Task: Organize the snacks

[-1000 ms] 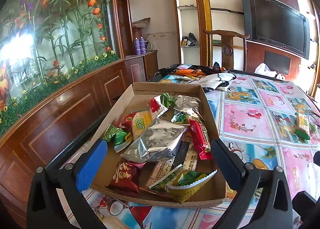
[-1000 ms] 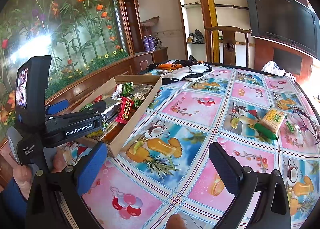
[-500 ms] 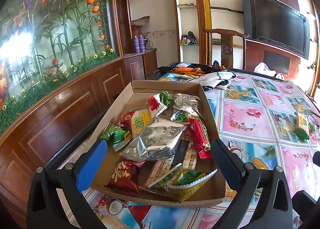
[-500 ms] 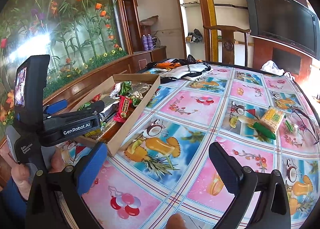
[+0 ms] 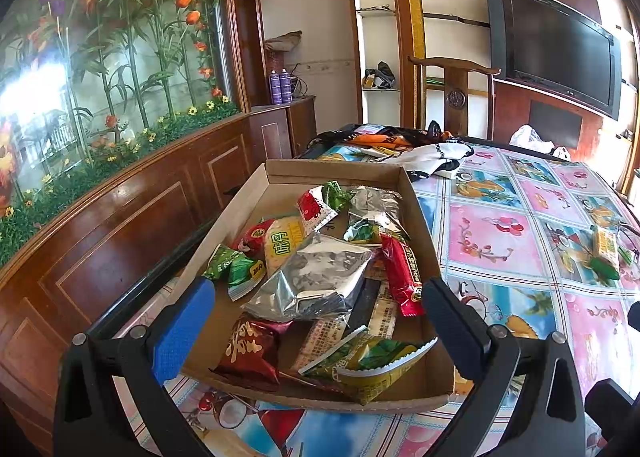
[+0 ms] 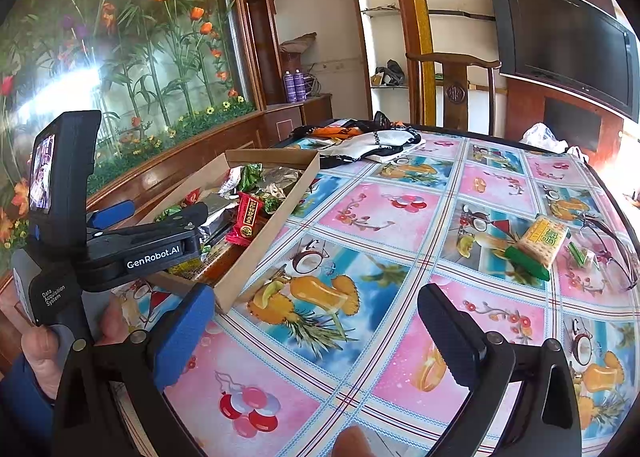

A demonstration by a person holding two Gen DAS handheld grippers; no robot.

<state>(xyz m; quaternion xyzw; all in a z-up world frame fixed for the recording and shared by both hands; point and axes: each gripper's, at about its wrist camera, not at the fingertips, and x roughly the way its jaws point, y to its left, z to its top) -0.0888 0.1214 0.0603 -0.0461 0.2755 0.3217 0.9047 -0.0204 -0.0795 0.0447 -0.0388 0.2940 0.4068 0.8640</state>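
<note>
Two open grippers, one box of snacks

Left gripper (image 5: 320, 321) held with jaws wide apart and empty, hovering at the near end of a shallow cardboard box (image 5: 340, 171). Between and just ahead of the jaws — a silver foil packet (image 5: 316, 277), a red snack bar (image 5: 402, 271) toward the right jaw, a dark red pouch (image 5: 250, 349) and a green-and-yellow packet (image 5: 372, 363) nearest. Right gripper (image 6: 316, 333) likewise spread wide, holding nothing, above the patterned tablecloth (image 6: 376, 213). Far ahead, beyond the right jaw — a yellow cracker pack (image 6: 544, 239) touching a green stick-shaped snack (image 6: 526, 263), both well apart from the box.
</note>
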